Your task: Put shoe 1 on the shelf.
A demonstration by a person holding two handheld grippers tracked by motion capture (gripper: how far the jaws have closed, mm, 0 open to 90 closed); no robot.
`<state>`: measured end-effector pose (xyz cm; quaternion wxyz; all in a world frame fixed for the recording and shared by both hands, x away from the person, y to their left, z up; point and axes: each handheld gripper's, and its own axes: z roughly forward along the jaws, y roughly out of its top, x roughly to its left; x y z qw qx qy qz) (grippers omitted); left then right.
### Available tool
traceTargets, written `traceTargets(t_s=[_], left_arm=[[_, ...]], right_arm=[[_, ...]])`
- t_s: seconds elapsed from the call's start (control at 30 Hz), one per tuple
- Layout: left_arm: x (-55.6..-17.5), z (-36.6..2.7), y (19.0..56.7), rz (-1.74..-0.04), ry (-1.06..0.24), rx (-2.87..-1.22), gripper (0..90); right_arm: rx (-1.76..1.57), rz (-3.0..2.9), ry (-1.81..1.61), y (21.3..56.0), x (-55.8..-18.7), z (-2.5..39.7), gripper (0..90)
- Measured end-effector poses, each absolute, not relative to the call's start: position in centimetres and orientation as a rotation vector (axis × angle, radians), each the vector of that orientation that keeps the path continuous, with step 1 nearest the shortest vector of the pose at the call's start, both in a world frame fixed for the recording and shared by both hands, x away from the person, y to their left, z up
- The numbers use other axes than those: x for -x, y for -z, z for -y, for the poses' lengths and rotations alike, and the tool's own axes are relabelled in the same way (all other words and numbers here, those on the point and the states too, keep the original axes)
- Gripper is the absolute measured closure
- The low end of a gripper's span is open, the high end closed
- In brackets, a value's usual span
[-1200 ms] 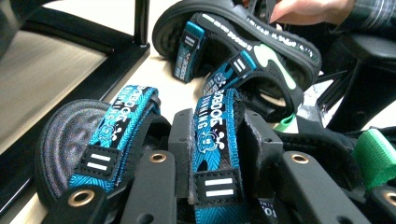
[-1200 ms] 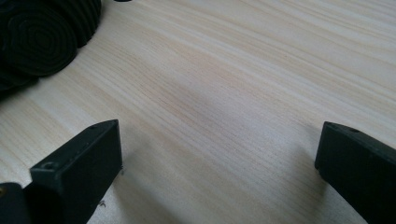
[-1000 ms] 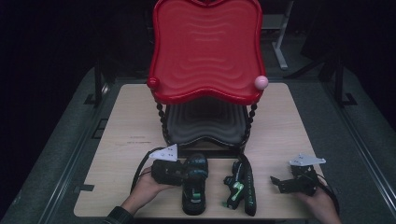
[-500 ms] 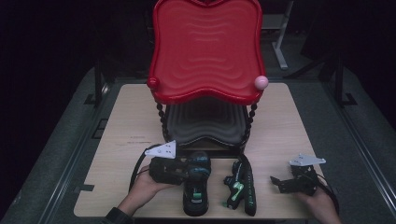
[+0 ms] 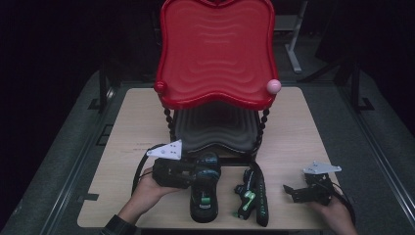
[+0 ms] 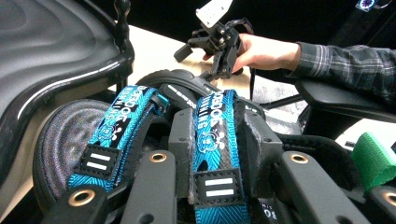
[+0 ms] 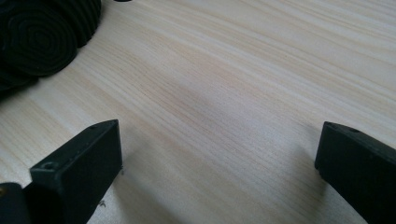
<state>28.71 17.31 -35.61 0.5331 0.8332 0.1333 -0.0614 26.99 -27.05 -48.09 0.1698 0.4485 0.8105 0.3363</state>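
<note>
The left gripper (image 5: 188, 171) is at the black sandal (image 5: 204, 188), which lies on the near part of the table (image 5: 303, 127), left of centre and just in front of the two-tier stand. In the left gripper view the jaws stand wide apart around the sandal's blue-patterned straps (image 6: 212, 140), with the padded upper between them; whether they press on it cannot be told. The right gripper (image 5: 308, 190) rests low at the near right of the table. Its jaws are fully spread and hold nothing, with bare wood between them.

Risks, as a judgement:
- The straps are soft and will deform. A grasp on webbing alone may let the sole swing or slip free when lifted.
- The second sandal (image 5: 252, 196), with green trim, lies just right of the first. A sideways pull could drag or knock it.
- The stand's black lower tray (image 5: 215, 129) and beaded posts are just beyond the sandal. A forward lift could strike the rim under the red upper tray (image 5: 215, 54).

Surface: pale, matt wood-grain board with little glare. The room around the table is dark, with metal frame legs visible at the far side.
</note>
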Motion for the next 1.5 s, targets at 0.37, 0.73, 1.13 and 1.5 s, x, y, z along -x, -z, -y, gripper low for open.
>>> traceTargets(t_s=[0.37, 0.73, 1.13, 1.5], left_arm=[[-28.9, -17.0, 32.8, -0.302, 0.12, -1.996, 68.4], [-28.8, -16.7, 29.1, -0.267, 0.103, -1.983, 68.5], [-28.7, -16.2, 25.0, -0.2, 0.089, -1.961, 68.7], [-28.3, -15.9, 21.4, -0.157, 0.038, -1.95, 68.8]], right_arm=[[-1.275, -2.303, -0.956, 48.1, -27.0, 27.0, 0.1], [-1.277, -2.302, -0.957, 48.1, -27.0, 27.0, 0.1], [-1.275, -2.303, -0.956, 48.1, -27.0, 27.0, 0.1], [-1.277, -2.301, -0.955, 48.1, -27.0, 27.0, 0.1]])
